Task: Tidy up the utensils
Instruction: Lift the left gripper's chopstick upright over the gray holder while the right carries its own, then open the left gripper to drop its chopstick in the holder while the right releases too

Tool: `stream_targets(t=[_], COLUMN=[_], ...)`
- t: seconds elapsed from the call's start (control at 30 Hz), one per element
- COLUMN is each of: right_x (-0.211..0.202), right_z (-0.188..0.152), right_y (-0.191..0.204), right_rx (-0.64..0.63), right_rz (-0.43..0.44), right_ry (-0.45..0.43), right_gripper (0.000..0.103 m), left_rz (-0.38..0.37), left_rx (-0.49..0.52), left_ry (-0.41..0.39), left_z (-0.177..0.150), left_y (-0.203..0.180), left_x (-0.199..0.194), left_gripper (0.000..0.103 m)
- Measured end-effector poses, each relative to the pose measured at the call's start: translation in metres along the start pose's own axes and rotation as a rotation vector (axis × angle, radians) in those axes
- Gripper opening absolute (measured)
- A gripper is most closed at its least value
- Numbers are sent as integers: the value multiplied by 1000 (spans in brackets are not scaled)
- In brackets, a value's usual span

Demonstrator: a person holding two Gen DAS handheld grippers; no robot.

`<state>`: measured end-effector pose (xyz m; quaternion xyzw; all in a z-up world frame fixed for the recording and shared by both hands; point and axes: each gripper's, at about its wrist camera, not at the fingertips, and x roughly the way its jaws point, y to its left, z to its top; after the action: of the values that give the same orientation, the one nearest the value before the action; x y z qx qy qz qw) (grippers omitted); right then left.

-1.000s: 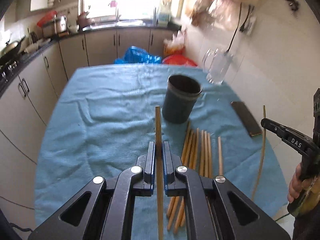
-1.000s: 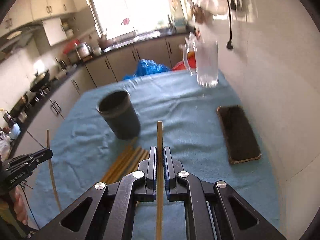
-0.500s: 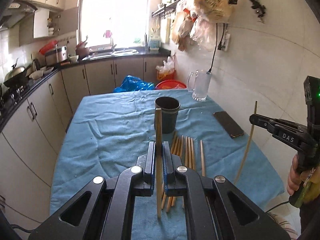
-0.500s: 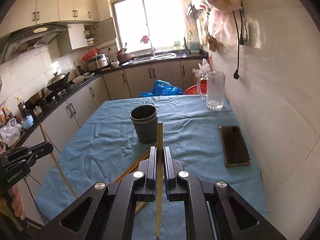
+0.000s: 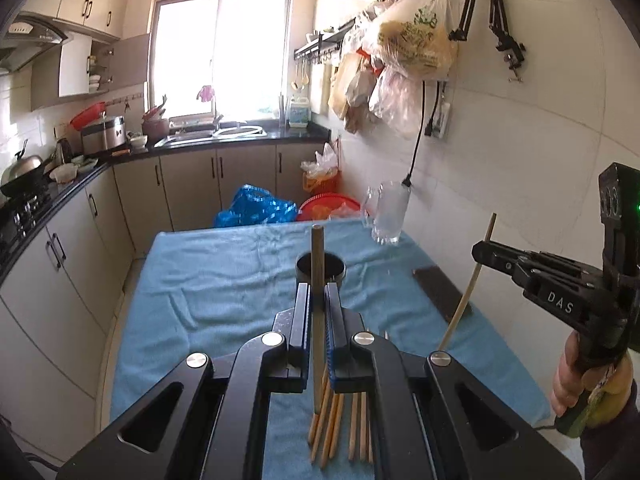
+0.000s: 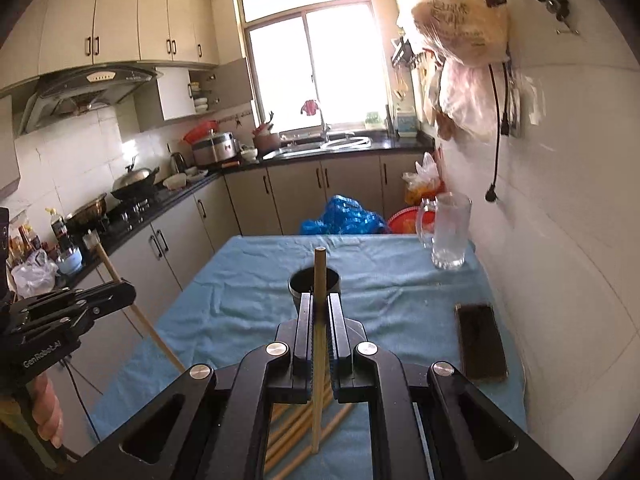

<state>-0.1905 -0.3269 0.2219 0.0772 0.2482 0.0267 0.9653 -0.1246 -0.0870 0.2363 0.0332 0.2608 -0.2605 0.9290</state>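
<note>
My left gripper [image 5: 318, 290] is shut on a wooden chopstick [image 5: 317, 248] that stands upright in its jaws, above the table. Beyond it stands a dark cup [image 5: 338, 270]. Several loose chopsticks [image 5: 340, 428] lie on the blue cloth [image 5: 220, 280] below the gripper. My right gripper [image 6: 320, 300] is likewise shut on an upright chopstick [image 6: 320, 268], in line with the dark cup [image 6: 300, 280], with loose chopsticks [image 6: 296, 428] beneath it. Each view shows the other gripper at its side: the right gripper [image 5: 478, 250] with its slanted chopstick [image 5: 466, 292], and the left gripper [image 6: 128, 290] with its slanted chopstick [image 6: 136, 308].
A dark phone [image 6: 480, 340] lies near the table's right edge by the tiled wall. A glass mug [image 6: 450, 232] stands at the far right corner. Kitchen cabinets [image 6: 168, 248] run along the left. Bags [image 5: 404, 40] hang on the wall above the table.
Both grippers have risen with their chopsticks still clamped. The table, cup and loose chopsticks now look smaller and lower in both views, and more of the kitchen shows.
</note>
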Motion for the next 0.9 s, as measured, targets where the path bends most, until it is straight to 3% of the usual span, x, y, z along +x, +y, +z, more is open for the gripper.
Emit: stream_targets(t=[0.3, 0.53, 0.73, 0.9], right_x=[30, 73, 119, 173], right_z=[75, 116, 123, 106], right_y=[-9, -31, -48, -54], right_rx=[92, 192, 248, 238], right_rz=[23, 22, 13, -4], right_ry=[-119, -155, -131, -7], right_gripper=[7, 7, 7, 7], left_rz=[-2, 4, 29, 25], left_rx=[-34, -60, -55, -75], left_ry=[-47, -60, -24, 91], left_z=[75, 124, 140, 125], left_y=[6, 9, 12, 17], left_x=[35, 81, 133, 190], left_gripper=[6, 6, 6, 6])
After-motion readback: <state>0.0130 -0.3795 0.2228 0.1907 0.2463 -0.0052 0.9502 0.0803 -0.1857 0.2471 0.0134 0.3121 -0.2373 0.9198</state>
